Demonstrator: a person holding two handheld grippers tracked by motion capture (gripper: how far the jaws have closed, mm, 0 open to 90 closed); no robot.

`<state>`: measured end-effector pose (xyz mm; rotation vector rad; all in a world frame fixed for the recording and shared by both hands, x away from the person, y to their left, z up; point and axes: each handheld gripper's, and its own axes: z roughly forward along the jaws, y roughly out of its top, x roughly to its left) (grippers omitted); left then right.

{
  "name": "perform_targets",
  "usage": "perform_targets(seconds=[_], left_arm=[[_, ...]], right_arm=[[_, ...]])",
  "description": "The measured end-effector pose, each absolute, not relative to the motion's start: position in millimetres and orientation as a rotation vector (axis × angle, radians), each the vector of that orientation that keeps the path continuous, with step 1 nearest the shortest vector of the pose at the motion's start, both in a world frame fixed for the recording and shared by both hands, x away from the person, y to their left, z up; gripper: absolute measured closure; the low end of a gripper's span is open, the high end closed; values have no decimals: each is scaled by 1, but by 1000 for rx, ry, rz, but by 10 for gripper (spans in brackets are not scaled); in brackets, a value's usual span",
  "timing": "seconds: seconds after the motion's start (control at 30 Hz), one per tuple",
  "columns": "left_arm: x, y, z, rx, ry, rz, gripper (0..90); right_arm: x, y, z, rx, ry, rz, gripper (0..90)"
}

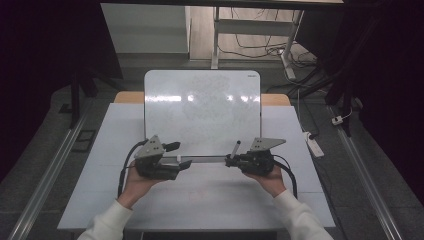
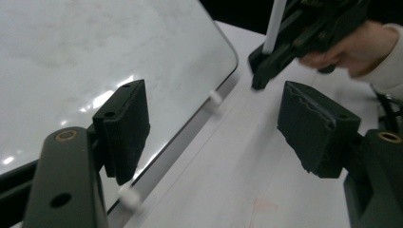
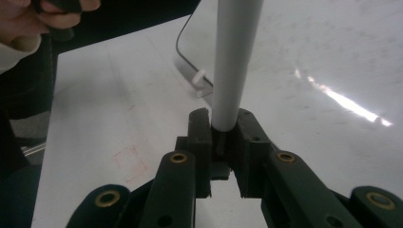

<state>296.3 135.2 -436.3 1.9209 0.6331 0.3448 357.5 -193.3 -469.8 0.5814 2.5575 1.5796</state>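
Note:
A whiteboard (image 1: 202,110) lies on the white table (image 1: 200,200), its surface faintly smudged. My right gripper (image 1: 231,160) is shut on a white-barrelled marker (image 1: 236,148) that sticks up and away from the jaws, over the board's near edge. In the right gripper view the marker (image 3: 233,61) rises straight from the closed jaws of the right gripper (image 3: 223,130) above the whiteboard (image 3: 332,57). My left gripper (image 1: 186,163) faces it from the left, open and holding nothing. In the left gripper view, the left gripper (image 2: 209,97) frames the board's corner (image 2: 95,47), with the right gripper (image 2: 260,71) and marker (image 2: 274,23) beyond.
Small white pegs (image 2: 215,99) stick out from the board's near edge. A faint red mark (image 3: 130,161) stains the table. On the floor at the right lies a power strip (image 1: 314,145); desk legs and cables (image 1: 260,47) stand behind the table.

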Motion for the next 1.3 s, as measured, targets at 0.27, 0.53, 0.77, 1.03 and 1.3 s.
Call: perform_targets(seconds=[0.27,0.53,0.77,1.03,1.3], left_arm=[[315,95,-433,1934,552,257,299],[328,71,-433,1946,448,161,449],[334,69,-437,1943,402,84,716],[332,71,-436,1946,419,87,818],[330,78,-438,1902,547,170,819]], right_arm=[[354,-173,-480,508,2634,1556,778],[352,-164,-485,445,2680,1541,778],[350,-162,-485,383,2720,1525,778],[349,-162,-485,383,2745,1501,754],[318,-169,-476,611,2317,1475,535]])
